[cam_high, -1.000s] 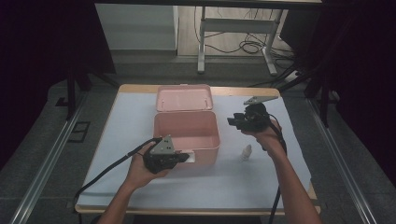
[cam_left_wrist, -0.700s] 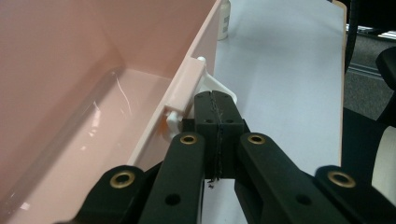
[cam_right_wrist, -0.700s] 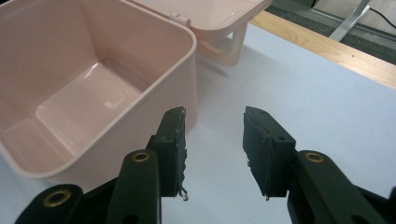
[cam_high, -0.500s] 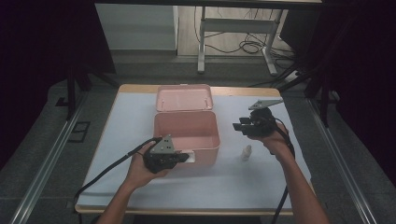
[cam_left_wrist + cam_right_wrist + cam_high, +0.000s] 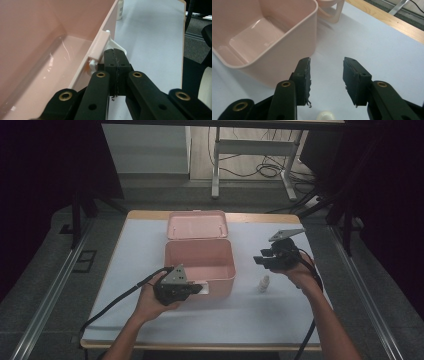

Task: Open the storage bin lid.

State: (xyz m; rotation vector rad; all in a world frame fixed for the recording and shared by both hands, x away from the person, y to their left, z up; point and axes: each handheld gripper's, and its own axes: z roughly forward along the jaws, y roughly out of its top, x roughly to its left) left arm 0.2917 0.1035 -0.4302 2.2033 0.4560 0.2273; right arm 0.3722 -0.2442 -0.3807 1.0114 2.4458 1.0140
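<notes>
The left gripper [image 5: 197,288] has its 2 jaws pressed flat together, pad against pad, at the near wall of the pink box [image 5: 200,265]. In the left gripper view its tips [image 5: 115,58] sit against the white latch [image 5: 110,46] on the box's front rim; whether any part of the latch is pinched between the pads I cannot tell. The hand behind it rests on the white table cover [image 5: 140,250].

The right gripper [image 5: 259,257] is held above the table, right of the box, with its 2 jaws standing apart and nothing between them; they have just been opening a little wider. In the right gripper view, bare table shows through the gap [image 5: 326,72], and the top of 1 small white bottle [image 5: 325,116] sits just below the jaws.

From the high view that 1 bottle [image 5: 263,283] stands upright on the cover, just beside the box's right wall and near the right hand.

There is 1 box, open and empty inside, its 1 lid [image 5: 196,224] thrown back flat behind it. 1 cable [image 5: 120,297] trails from the left gripper toward the table's near-left edge.
</notes>
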